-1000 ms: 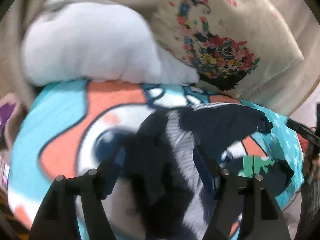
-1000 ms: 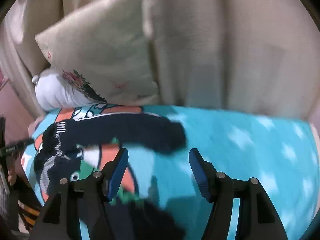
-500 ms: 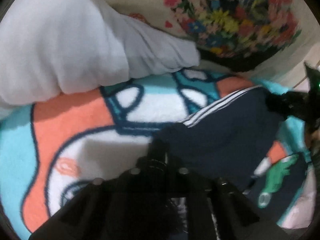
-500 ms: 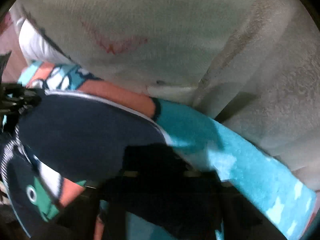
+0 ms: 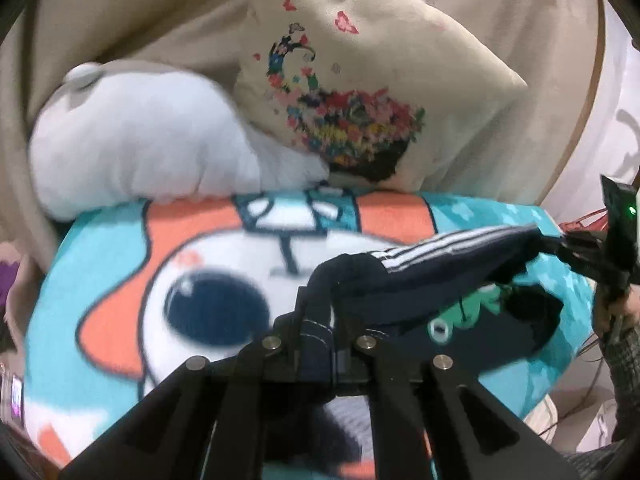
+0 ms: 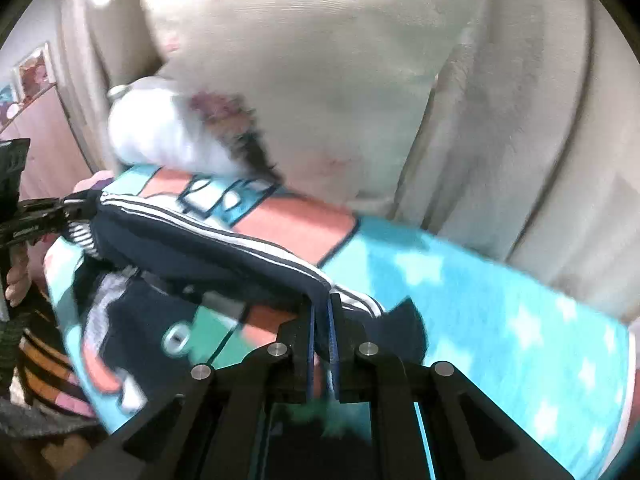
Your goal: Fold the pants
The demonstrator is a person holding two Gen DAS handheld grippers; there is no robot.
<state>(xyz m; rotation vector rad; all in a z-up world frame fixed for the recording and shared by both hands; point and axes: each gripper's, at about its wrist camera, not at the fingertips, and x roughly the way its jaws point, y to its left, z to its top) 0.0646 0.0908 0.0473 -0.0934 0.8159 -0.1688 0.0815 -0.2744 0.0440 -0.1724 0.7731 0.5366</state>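
Observation:
Dark navy pants [image 5: 432, 268] with white side stripes hang stretched between my two grippers above a cartoon blanket [image 5: 120, 264]. My left gripper [image 5: 320, 320] is shut on one end of the pants near the waistband. My right gripper [image 6: 323, 312] is shut on the other end of the pants [image 6: 200, 240]. The right gripper also shows at the right of the left wrist view [image 5: 568, 248], and the left gripper at the left of the right wrist view [image 6: 60, 212]. The second leg lies on the blanket [image 6: 480, 312] below.
A white pillow [image 5: 136, 148] and a cream cushion with a flower print [image 5: 360, 92] lean on the beige sofa back [image 6: 540, 120]. The blanket's edge drops off at the front. Cables [image 5: 584, 220] and floor items lie at the right.
Both grippers were open a second ago, closed on the pants leg, and have lifted it off the blanket and pulled it taut between them.

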